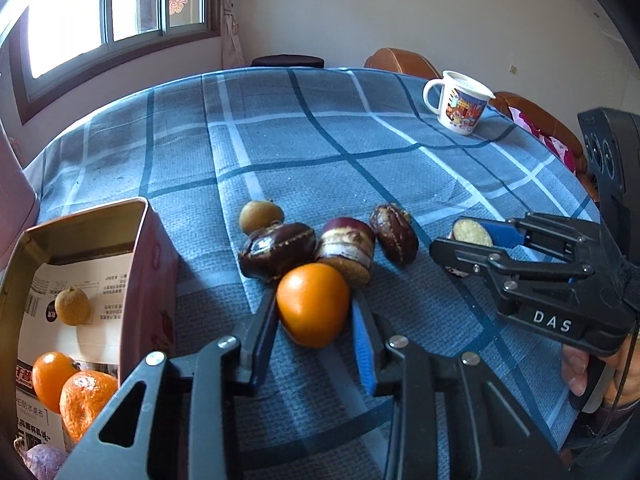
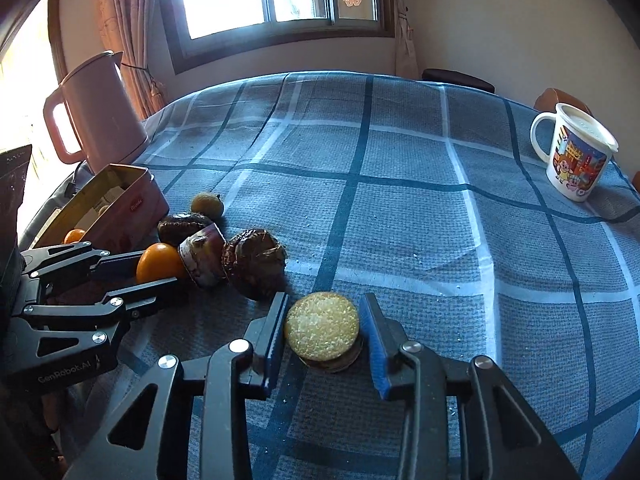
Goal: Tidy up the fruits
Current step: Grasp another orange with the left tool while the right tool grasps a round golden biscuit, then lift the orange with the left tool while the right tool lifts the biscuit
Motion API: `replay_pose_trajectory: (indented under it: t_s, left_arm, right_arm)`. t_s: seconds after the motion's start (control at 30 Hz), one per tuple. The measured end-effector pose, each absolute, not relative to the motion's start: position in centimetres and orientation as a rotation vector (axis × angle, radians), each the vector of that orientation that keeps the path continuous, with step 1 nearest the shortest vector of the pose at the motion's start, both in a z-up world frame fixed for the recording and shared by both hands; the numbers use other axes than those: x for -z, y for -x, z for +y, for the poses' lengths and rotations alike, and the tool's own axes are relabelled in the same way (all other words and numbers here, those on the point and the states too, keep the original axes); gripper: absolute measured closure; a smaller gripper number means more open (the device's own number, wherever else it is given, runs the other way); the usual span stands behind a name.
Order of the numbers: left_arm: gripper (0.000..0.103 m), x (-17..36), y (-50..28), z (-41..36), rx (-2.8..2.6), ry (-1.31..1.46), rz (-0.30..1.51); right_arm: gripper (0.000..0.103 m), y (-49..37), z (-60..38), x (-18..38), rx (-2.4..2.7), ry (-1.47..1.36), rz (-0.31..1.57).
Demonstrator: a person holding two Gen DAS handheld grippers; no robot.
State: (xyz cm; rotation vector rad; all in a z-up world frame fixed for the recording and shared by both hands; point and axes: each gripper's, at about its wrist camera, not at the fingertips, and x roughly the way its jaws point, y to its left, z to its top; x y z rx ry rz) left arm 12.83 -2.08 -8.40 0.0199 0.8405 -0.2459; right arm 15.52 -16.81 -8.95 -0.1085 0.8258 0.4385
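A smooth orange fruit [image 1: 312, 304] lies on the blue checked cloth, and my left gripper [image 1: 314, 300] is shut on it, one pad against each side. Touching it behind are three dark brown fruits [image 1: 276, 250], one of them cut [image 1: 346, 250]. A small tan fruit [image 1: 261, 216] sits beyond them. My right gripper [image 2: 325, 300] is shut on a cut piece [image 2: 322, 326] with a pale yellow face and dark skin, which rests on the cloth. An open pink tin [image 1: 148, 264] at the left holds a tan fruit [image 1: 72, 306] and two orange fruits [image 1: 86, 400].
A printed white mug [image 2: 574, 152] stands near the far right edge of the table. A pink kettle [image 2: 96, 116] stands behind the tin at the far left. Brown chairs [image 1: 404, 60] line the far side. A hand [image 1: 576, 372] grips the right gripper's handle.
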Motion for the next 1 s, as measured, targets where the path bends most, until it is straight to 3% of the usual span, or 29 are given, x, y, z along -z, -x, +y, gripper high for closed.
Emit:
replay_pose_trajectory:
  t_s: [1.0]
  left_arm:
    - [0.066,5.3,-9.2,-1.5,0.216,-0.026,0.577]
  right_arm:
    - [0.065,-12.7,-18.1,6.3,-0.455,0.073,0.601]
